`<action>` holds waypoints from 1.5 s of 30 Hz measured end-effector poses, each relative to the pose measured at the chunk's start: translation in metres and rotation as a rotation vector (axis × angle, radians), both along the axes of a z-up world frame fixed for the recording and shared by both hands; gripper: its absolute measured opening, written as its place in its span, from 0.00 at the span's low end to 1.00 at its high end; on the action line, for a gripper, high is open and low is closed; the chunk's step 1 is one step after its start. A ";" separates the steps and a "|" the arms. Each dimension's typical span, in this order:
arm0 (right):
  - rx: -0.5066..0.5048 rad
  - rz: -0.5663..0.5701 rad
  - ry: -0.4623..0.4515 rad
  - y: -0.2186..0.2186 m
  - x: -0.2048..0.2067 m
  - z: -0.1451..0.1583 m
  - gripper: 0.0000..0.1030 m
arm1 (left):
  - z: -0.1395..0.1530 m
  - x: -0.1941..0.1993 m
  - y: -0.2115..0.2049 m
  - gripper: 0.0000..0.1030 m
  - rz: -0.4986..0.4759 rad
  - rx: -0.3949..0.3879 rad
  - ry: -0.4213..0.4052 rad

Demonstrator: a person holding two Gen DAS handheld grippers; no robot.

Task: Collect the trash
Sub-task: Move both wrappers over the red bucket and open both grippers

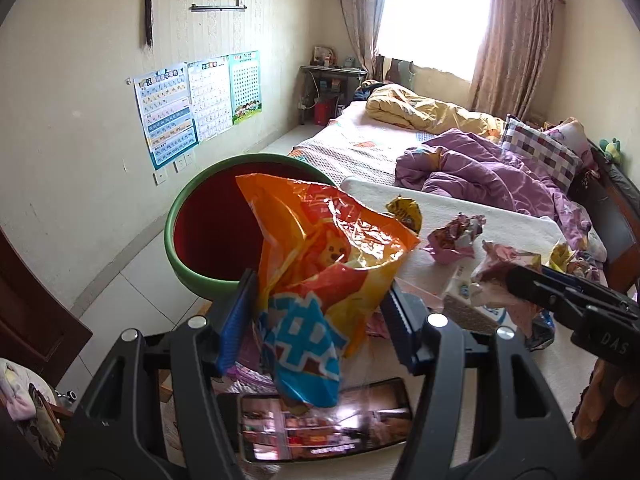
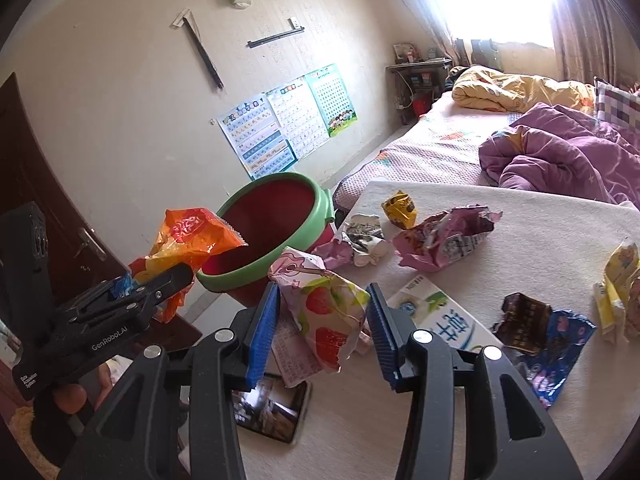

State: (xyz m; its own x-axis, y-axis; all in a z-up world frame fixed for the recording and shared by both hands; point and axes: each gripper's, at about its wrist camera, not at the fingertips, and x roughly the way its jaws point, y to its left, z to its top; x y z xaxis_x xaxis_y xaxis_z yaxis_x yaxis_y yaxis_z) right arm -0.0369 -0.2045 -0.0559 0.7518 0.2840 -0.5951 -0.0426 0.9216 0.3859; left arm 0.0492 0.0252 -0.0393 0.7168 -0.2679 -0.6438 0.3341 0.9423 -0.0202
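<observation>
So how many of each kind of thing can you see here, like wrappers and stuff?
Wrappers held up: 2, orange bag, strawberry wrapper
Wrappers lying on the table: 5 I can tell apart, small yellow, black-and-white, purple, brown-and-blue, big yellow
Bucket: 1
Phone: 1
Milk carton: 1
Total: 10

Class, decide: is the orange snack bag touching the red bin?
Apart. The right wrist view shows the orange snack bag, held in the left claw, with wall visible between it and the red bin.
</observation>
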 end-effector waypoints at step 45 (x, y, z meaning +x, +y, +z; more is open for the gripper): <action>0.043 -0.127 0.015 0.076 0.145 0.004 0.43 | -0.041 0.144 0.076 0.56 -0.082 0.049 0.060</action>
